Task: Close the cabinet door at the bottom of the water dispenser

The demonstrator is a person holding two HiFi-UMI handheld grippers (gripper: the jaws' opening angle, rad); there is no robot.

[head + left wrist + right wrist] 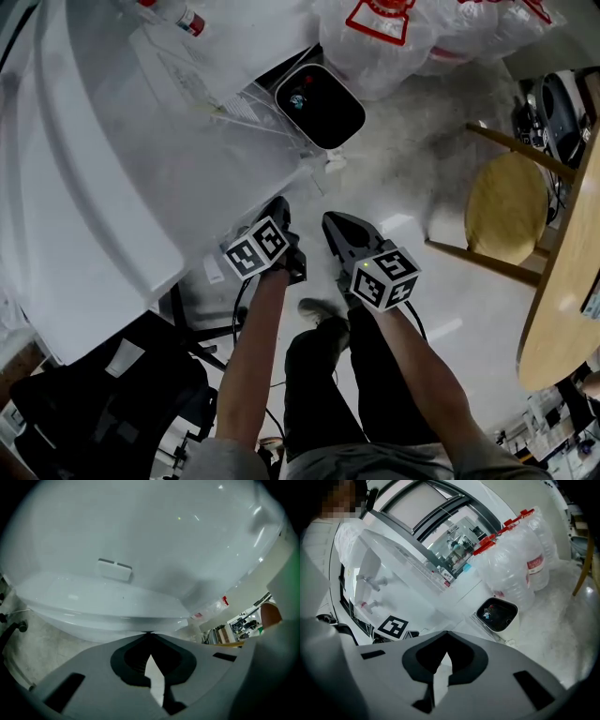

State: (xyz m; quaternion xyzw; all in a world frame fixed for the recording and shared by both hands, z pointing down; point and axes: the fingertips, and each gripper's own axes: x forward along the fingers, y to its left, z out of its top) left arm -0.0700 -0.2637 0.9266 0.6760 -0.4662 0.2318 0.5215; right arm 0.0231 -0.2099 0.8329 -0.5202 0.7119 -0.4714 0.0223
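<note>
The white water dispenser (103,159) fills the left of the head view; there I cannot tell its bottom door from its body. In the left gripper view a white glossy panel (154,541) with a small rectangular recess (114,569) looms close, and a rounded white edge (103,616) runs just beyond the jaws. My left gripper (279,211) (149,633) is shut and empty, its tip at or almost at that edge. My right gripper (334,225) (446,632), also shut and empty, hovers beside it above the floor. The dispenser's taps (370,581) show in the right gripper view.
A small white bin (319,105) with a black inside stands just beyond the grippers. Bags of plastic bottles (394,37) lie behind it. A wooden stool (506,206) and a round wooden table (562,281) are to the right. A black bag (103,403) sits at lower left.
</note>
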